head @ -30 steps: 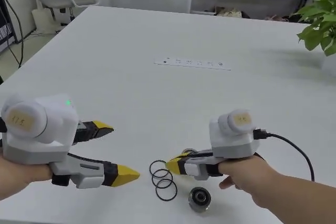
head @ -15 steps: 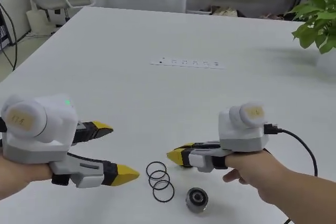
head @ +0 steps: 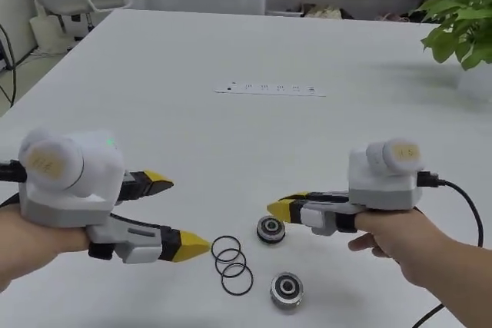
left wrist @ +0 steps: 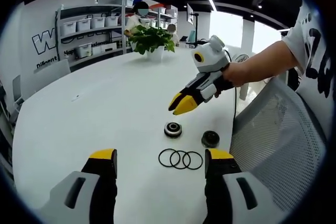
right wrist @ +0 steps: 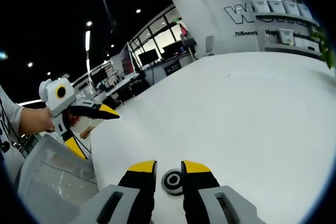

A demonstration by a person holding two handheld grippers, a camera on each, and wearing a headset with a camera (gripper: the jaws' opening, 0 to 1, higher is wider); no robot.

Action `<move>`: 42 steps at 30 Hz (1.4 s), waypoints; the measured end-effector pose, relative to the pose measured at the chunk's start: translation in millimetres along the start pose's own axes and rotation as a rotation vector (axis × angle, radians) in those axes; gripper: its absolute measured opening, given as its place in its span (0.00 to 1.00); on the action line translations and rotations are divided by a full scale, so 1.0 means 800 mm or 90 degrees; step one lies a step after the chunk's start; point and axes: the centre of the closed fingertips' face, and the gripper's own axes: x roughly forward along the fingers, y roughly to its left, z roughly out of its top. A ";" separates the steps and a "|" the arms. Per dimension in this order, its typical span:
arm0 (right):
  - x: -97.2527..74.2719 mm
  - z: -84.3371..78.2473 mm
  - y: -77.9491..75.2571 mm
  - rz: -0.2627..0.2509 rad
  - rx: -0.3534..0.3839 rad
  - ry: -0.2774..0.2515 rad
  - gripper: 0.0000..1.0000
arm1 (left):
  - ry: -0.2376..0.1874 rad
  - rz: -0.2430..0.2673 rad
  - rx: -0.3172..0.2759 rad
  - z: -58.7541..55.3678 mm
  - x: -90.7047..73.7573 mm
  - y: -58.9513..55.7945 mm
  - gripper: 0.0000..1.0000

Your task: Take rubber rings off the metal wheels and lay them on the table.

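We should widen the barely parted right tool [head: 280,209] to clamp the wheel [head: 270,230] just ahead, then peel with the wide-apart left tool [head: 183,215].

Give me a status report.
Left tool open, empty. Right tool slightly open, empty, by one wheel. Second wheel beside three rings on table. No obstruction.

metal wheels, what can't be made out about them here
- Far round silver metal wheel and near silver metal wheel: whether stripped or not is too small to tell, head view and left gripper view.
- Far wheel's sides, right gripper view: covered by jaws of the right hand-held gripper.
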 end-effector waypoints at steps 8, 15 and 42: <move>-0.008 -0.005 -0.009 -0.012 -0.018 0.001 0.19 | 0.003 -0.013 -0.006 0.005 0.018 -0.001 0.64; -0.011 -0.015 -0.020 -0.024 -0.026 0.006 0.19 | 0.007 -0.025 -0.011 0.011 0.035 0.001 0.61; -0.004 -0.062 -0.020 0.004 -0.125 0.058 0.25 | 0.050 -0.073 0.026 -0.001 0.096 -0.013 0.54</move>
